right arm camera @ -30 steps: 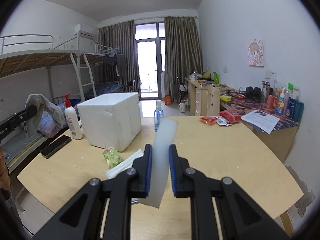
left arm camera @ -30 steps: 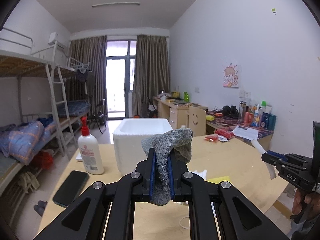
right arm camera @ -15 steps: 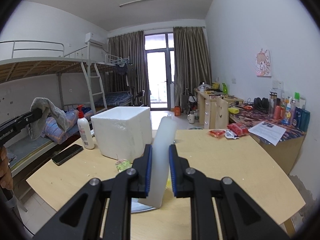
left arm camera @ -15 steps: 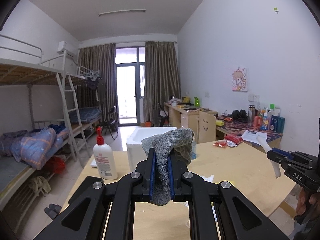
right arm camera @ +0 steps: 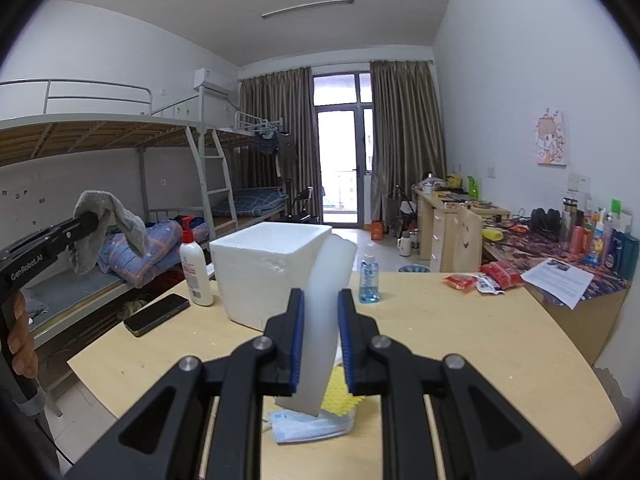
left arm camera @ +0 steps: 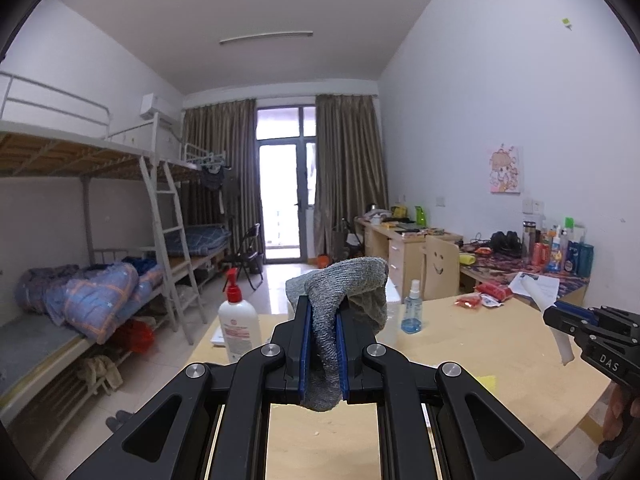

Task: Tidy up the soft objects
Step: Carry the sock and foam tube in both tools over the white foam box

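Gripping a nubby grey knit sock (left arm camera: 336, 320), left tool (left arm camera: 323, 344) clamped; right tool (right arm camera: 320, 344) pinches smooth white foam strip (right arm camera: 326, 320). We note foam box (right arm camera: 268, 276), at 12 o'clock, sits lower than before.

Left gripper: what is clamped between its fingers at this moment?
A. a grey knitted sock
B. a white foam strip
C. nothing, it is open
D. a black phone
A. In the left wrist view the left gripper is shut on a grey knitted sock that drapes over its tips; the white foam strip sits in the right gripper.
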`<state>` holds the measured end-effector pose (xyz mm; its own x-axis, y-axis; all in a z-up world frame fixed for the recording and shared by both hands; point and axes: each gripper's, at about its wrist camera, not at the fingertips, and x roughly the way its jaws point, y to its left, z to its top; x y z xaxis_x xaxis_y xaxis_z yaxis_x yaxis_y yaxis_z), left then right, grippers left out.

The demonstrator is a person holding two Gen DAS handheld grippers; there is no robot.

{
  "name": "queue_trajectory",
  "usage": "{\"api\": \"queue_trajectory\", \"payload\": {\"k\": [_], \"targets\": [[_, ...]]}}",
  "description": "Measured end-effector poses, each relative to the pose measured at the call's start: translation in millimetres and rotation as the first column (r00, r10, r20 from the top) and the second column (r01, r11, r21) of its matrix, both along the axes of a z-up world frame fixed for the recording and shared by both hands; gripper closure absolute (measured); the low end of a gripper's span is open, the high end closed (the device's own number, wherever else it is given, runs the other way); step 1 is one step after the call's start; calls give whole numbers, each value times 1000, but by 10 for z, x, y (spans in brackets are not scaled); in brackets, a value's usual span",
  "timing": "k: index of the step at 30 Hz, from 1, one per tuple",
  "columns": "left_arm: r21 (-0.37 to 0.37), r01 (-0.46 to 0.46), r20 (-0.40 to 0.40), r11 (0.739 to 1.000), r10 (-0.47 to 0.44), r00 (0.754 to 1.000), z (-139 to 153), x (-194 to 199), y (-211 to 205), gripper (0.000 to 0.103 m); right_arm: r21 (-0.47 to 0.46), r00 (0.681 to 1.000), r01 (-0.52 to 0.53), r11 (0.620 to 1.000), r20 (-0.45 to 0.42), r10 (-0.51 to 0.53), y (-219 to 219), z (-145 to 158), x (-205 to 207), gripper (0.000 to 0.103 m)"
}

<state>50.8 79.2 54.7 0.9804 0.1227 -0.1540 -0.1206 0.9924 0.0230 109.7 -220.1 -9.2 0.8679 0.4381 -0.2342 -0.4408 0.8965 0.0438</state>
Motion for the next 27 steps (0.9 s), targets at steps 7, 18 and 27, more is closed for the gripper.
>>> {"api": "queue_trajectory", "payload": {"k": [7, 18, 27], "targets": [[-36, -18, -30, 999, 17, 999, -26, 131, 140, 91, -8, 999, -55, 998, 4, 55, 206, 41, 93, 83], [-41, -6, -30, 999, 5, 1000, 114, 297, 176, 91, -30, 990, -138, 990, 5, 138, 485, 214, 305, 83], [-43, 5, -29, 999, -6, 1000, 162, 530, 171, 91, -10, 984, -179, 984, 11, 179, 532, 310, 535, 83]]}}
